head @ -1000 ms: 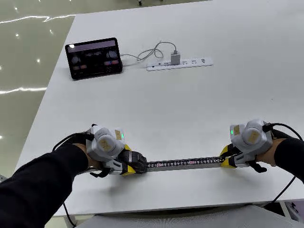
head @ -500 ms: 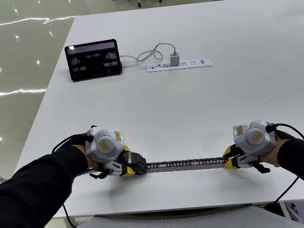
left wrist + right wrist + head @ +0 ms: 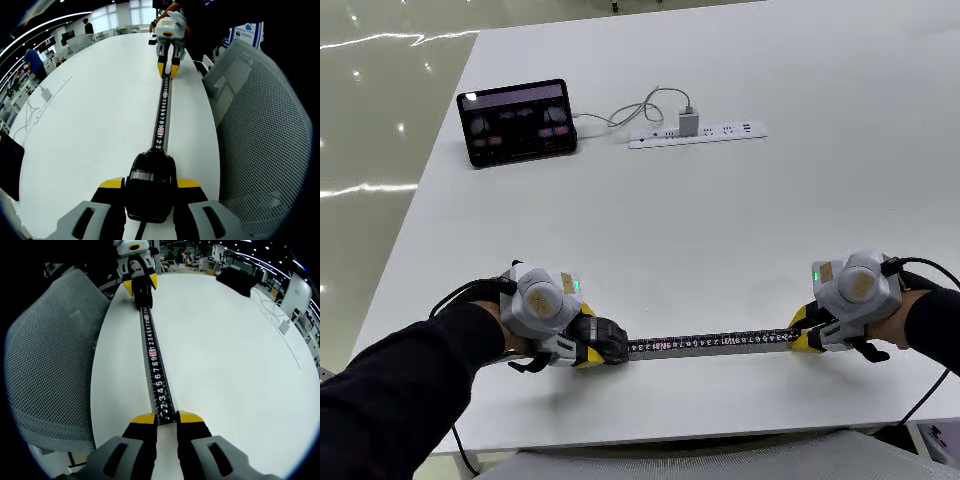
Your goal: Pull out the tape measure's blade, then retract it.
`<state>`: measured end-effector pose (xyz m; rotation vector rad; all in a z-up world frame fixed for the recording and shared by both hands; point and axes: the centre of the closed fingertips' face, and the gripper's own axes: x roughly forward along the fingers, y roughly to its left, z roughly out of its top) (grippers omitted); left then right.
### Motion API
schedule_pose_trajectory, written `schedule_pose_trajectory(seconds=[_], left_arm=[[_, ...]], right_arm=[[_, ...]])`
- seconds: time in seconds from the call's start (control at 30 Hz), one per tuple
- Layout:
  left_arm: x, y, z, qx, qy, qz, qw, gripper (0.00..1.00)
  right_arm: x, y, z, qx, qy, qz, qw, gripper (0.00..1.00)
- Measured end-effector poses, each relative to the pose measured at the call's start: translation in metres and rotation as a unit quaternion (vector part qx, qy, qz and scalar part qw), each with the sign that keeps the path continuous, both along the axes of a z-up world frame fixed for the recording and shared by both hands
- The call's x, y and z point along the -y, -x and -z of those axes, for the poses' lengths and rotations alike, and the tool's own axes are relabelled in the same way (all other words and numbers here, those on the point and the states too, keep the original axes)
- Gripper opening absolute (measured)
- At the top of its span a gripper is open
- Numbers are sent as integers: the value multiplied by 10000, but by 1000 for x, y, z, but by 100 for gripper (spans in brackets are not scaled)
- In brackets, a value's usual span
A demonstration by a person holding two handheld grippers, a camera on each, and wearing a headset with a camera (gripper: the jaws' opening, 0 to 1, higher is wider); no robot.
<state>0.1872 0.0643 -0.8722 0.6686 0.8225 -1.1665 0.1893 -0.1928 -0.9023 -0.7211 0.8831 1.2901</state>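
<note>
- My left gripper (image 3: 150, 186) has its yellow-tipped jaws clamped on the chunky black tape measure case (image 3: 150, 172), one jaw on each broad side. The case sits right between the tips, down on the white tabletop (image 3: 720, 220).
- My right gripper (image 3: 164, 419) has its jaws pinched together on the free end of the narrow black steel blade (image 3: 152, 355) with its printed numerals. The end hook itself is hidden between the tips.
- The blade runs straight from the left jaws to the right jaws, lying flat on the table and drawn well out.
- Handling, as I judge it: the case is rigid, compact and fairly hefty for its size. A firm squeeze on the broad sides should hold it, though the smooth shell could twist in the jaws if the pull goes off-axis.
- The blade is thin and springy — stiff along its length while cupped, quick to kink if I lift or bend it, and probably slick between the pads.
- The best hold on the blade is right at the tip, where the hook gives something to catch. Further in, I'd expect it to slide.
- The spring inside will want to snatch the blade back, so I'd walk the right jaws toward the left ones with the pinch on — an outright release could whip the end or jolt the case loose.
- The pull looks done or nearly so, and retraction is what's left.
</note>
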Motion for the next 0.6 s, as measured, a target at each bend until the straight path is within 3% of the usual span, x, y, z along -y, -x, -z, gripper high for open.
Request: schedule_pose_trajectory(seconds=[0.13,0.4,0.6], left_arm=[[1,0,0,-8,8,0,10000,32],[1,-1,1,-12,-12,34,10000,32],[2,-1,1,-28,-68,88,9999,33]], right_arm=[[-1,0,-1,-6,-26,-1,10000,10],[-1,-3,1,-6,230,-207,9995,11],[-2,1,2,-28,142,-353,9993,17]])
